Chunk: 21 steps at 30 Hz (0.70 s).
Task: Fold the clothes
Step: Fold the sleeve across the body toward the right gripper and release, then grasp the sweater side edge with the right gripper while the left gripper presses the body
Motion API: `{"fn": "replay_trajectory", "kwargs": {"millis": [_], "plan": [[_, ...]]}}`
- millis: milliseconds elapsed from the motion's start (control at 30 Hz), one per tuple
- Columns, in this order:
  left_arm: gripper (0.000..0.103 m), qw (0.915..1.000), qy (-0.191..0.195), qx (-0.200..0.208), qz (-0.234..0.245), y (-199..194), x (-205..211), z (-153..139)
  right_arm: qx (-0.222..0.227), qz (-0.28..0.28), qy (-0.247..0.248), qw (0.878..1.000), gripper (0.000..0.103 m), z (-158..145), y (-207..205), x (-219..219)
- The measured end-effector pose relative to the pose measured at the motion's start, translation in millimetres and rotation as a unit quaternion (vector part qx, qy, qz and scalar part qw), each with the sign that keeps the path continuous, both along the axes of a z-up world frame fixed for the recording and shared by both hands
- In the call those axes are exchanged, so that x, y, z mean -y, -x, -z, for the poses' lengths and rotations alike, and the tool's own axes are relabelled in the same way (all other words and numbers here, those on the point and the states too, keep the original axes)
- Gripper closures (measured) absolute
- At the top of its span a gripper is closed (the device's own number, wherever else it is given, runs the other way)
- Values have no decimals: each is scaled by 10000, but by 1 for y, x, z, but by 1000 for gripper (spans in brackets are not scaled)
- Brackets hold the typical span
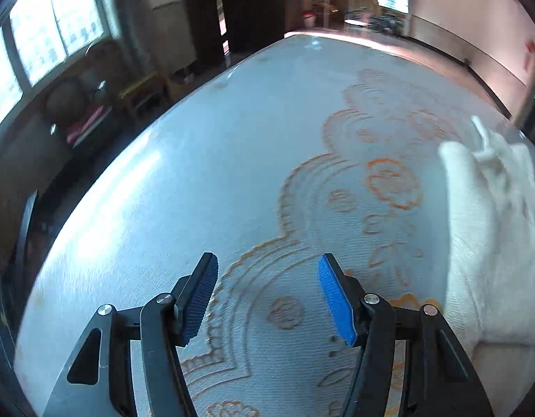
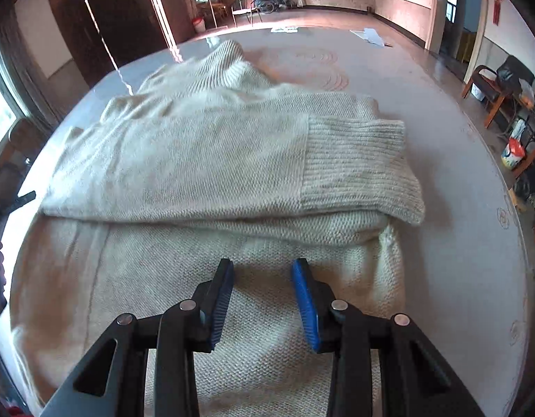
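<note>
Two grippers in play, both over a big counter [image 1: 184, 187] with a pale cloth cover and an orange floral pattern running through the middle and lower right of the left wrist view.

Biggest thing on it is the cream knit sweater [image 2: 204, 160], which fills most of the centre of the right wrist view. One sleeve is folded across the body, its ribbed cuff [image 2: 357, 163] ending up at centre right of the frame. In the left wrist view the same sweater only pokes in along the right edge, a bit blurred.

Right gripper [image 2: 262, 295] sits at the bottom centre of its frame just over the lower part of the sweater, blue pads [image 2: 307, 312] apart and nothing between them. Can't tell if the tips actually touch the knit.

Left gripper [image 1: 267, 299] is at the bottom of its frame over bare patterned cloth, spread wide, holding nothing, with the sweater off to its right.
</note>
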<state>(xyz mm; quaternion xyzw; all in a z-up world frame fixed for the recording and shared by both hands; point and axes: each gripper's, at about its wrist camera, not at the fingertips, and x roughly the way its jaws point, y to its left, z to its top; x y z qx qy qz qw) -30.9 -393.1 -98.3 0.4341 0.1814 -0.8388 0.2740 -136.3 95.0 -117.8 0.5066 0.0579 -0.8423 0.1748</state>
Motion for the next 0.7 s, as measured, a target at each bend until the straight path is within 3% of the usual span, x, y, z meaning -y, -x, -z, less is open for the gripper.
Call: {"fn": "replay_trajectory", "kwargs": {"millis": [33,100,167,200,233,300,400,500,700], "plan": [[42,9990,-335,-122,-281,-11,14,1,-21,-31,-61,10000,67,0,0,2],[42,9968,-595,-518,87,-22,4,-8,26,6,9,10000,65,-1,2,1],[42,9954,42,-377,876,-20,-40,-13,94,88,154,9998,64,-1,6,-3],[41,9908,364,-304,1269,-18,-62,-15,128,129,226,9996,63,-1,8,-4],[41,9835,686,-229,1658,-17,-84,-18,156,165,285,9993,62,-1,10,-5],[40,9611,1322,-78,2423,-13,-128,-23,178,167,278,9993,61,-1,12,-3],[29,9453,1906,44,2646,-7,-142,-14,198,125,238,9994,60,-1,10,-2],[27,9257,2479,164,2852,-1,-155,-5,214,97,260,9994,60,-1,8,-3],[27,8748,3591,404,3226,12,-182,13,192,115,352,9991,60,-2,6,-7]]}}
